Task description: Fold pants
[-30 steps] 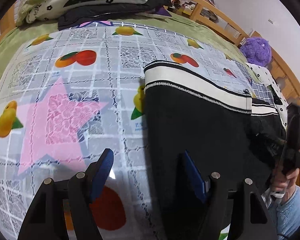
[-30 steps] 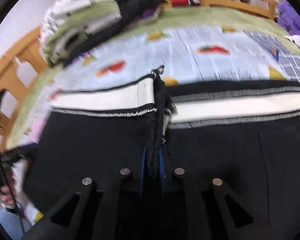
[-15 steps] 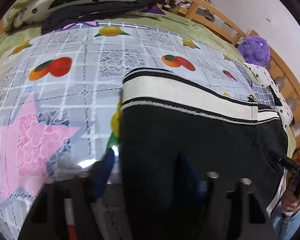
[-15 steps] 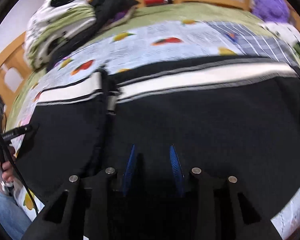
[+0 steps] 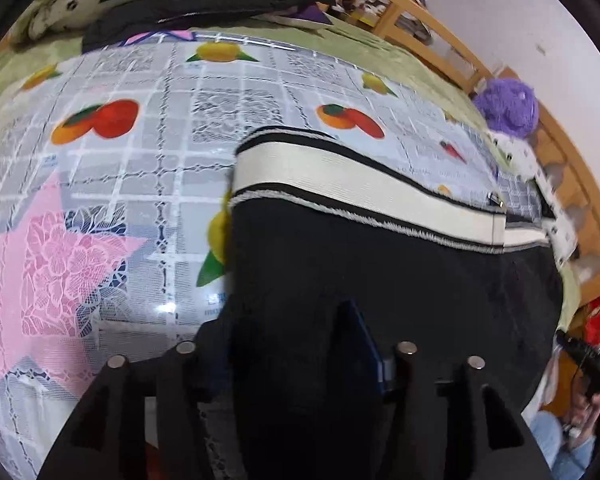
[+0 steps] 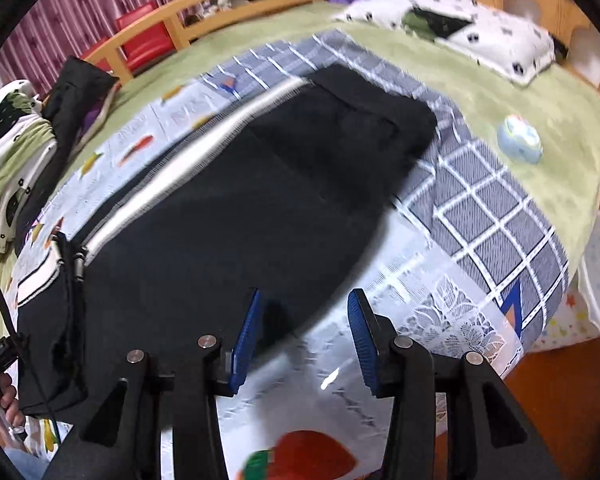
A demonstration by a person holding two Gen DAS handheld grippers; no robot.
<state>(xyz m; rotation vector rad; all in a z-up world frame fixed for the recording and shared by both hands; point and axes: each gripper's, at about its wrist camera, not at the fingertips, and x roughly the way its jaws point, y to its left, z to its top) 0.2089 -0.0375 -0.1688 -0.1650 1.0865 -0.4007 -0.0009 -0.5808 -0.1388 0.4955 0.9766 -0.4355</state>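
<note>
Black pants [image 6: 236,216] lie flat on the fruit-print cloth [image 5: 148,168]; right gripper [image 6: 304,332] jaws wide at their edge, left gripper [image 5: 288,344] jaws seemingly astride fabric.

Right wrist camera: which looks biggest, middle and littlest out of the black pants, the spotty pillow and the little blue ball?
1. black pants
2. spotty pillow
3. little blue ball
The pillow lies farther back, so it may really be bigger than it looks.
</note>
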